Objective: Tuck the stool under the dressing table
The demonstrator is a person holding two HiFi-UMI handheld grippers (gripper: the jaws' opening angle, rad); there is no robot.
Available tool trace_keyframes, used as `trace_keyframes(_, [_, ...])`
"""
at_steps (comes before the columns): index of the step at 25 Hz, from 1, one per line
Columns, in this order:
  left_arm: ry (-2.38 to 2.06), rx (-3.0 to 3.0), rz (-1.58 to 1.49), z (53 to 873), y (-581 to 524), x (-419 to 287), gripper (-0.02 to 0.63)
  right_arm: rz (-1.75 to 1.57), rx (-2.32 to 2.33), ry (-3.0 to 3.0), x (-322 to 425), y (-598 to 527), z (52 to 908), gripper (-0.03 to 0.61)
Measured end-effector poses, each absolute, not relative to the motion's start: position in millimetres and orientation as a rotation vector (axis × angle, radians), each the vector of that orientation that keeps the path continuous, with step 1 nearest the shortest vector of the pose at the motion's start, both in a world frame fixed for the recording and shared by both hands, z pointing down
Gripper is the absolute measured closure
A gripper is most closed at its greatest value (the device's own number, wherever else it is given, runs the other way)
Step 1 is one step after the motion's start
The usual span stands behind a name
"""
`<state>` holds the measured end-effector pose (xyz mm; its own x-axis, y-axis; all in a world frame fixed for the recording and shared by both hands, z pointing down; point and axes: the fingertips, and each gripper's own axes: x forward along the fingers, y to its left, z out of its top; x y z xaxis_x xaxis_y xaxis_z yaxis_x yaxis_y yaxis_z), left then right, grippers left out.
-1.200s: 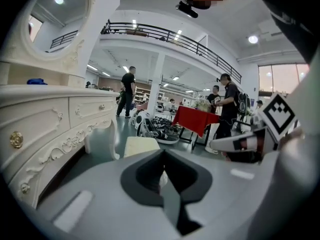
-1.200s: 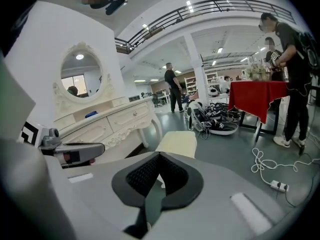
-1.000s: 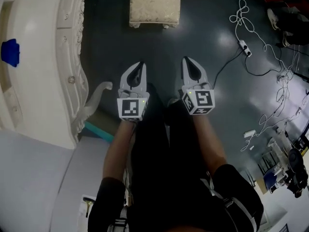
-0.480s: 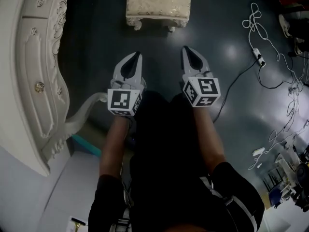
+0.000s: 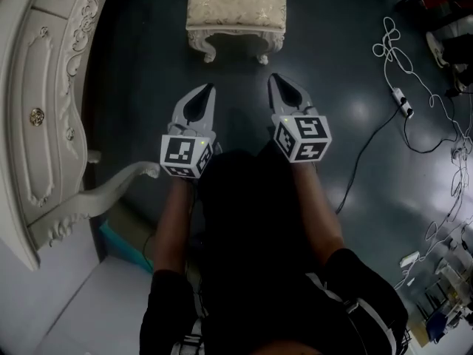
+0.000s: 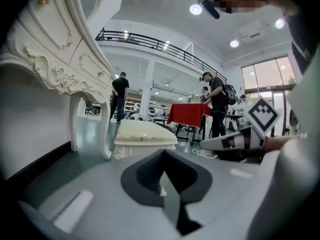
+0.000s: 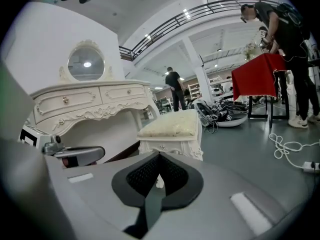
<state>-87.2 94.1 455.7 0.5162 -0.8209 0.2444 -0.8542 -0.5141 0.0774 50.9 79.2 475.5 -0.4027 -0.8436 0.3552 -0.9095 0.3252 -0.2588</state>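
Stool [image 5: 236,9] just ahead of both grippers, untouched

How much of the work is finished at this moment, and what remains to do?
Done: nothing visible yet. The cream cushioned stool stands out on the dark floor, apart from the white carved dressing table. In hand: the left claw and right claw, both shut and empty, hover short of the stool. Left: reach it and push it under the table.
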Motion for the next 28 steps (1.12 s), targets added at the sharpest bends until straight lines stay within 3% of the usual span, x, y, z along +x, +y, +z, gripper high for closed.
trace_keyframes(13, [-1.47,2.54,0.243,470,79,-87,0.603,0.63,1.592,-2.51,50,69,485,0.575])
trace_keyframes(15, [-1.47,2.558,0.261,483,70,-90,0.6,0.622,1.595,-2.506,47,61,495,0.463])
trace_keyframes(17, [-1.454,2.57,0.261,493,59,-93,0.503,0.6,1.599,-2.489,44,51,506,0.435])
trace_keyframes(19, [-1.444,2.564,0.245,500,47,-96,0.449,0.593,1.601,-2.474,43,42,517,0.408])
trace_keyframes(28, [-1.448,2.55,0.246,529,10,-104,0.371,0.593,1.634,-2.432,52,10,543,0.301])
